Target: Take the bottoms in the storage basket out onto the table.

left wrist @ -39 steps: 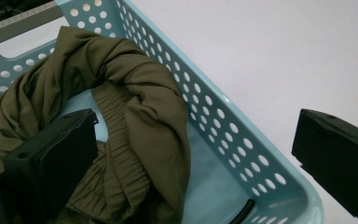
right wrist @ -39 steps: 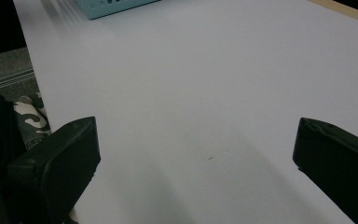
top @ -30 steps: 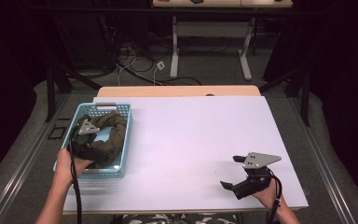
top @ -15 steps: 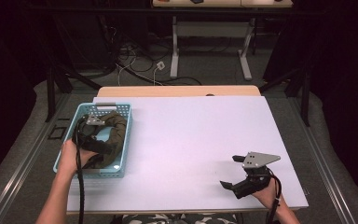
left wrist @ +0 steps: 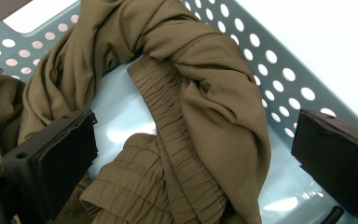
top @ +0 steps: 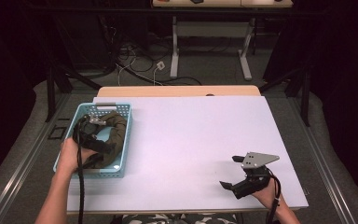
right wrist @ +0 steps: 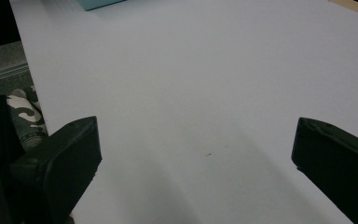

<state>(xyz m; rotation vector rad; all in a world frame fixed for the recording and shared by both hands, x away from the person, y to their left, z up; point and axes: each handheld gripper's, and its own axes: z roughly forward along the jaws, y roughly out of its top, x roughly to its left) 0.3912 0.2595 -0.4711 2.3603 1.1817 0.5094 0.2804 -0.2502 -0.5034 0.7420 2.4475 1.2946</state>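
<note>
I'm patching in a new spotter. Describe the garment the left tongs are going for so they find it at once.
Start at the white table and go to the light blue perforated basket at its left edge. Inside lies an olive-brown cloth, twisted and bunched, with a gathered, elasticated band. It is the one soft item there; the left tongs hang open right above it.

It looked like a lab or recording studio. Behind the white-topped table (top: 186, 140) ran dark curtains, and loose cables (top: 135, 65) and a desk's metal legs (top: 175, 51) stood beyond it.
</note>
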